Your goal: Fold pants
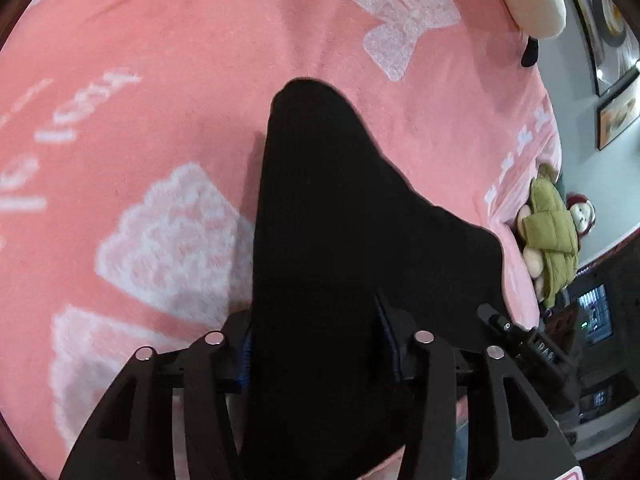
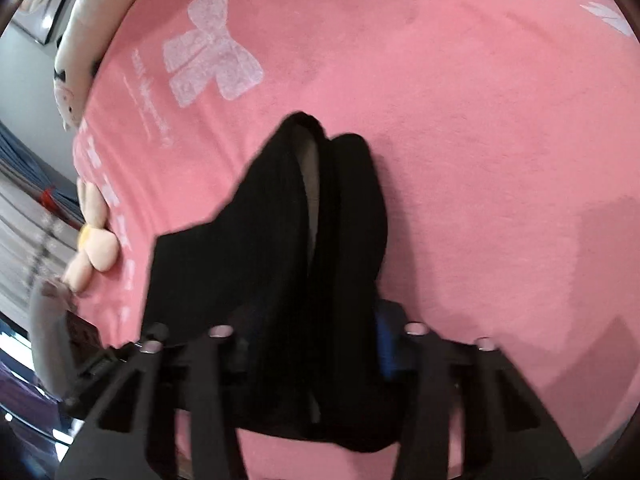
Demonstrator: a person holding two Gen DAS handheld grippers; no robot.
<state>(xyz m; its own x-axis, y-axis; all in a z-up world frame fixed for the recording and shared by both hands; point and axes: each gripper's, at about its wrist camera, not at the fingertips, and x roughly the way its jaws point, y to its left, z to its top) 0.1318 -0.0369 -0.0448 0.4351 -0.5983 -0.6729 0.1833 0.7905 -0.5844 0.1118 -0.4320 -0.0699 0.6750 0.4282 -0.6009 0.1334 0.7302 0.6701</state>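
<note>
Got both claws clamped on the pants, left claw and right claw each pinching one end, holding them up over the middle of the bed so they hang straight for folding.

One pair of black pants hangs between two grippers, the left gripper and the right gripper, above one pink blanket. Two white bow prints show on it, one per view. Beside the bed sit one doll in a green coat, one flower-shaped plush and two framed pictures.
</note>
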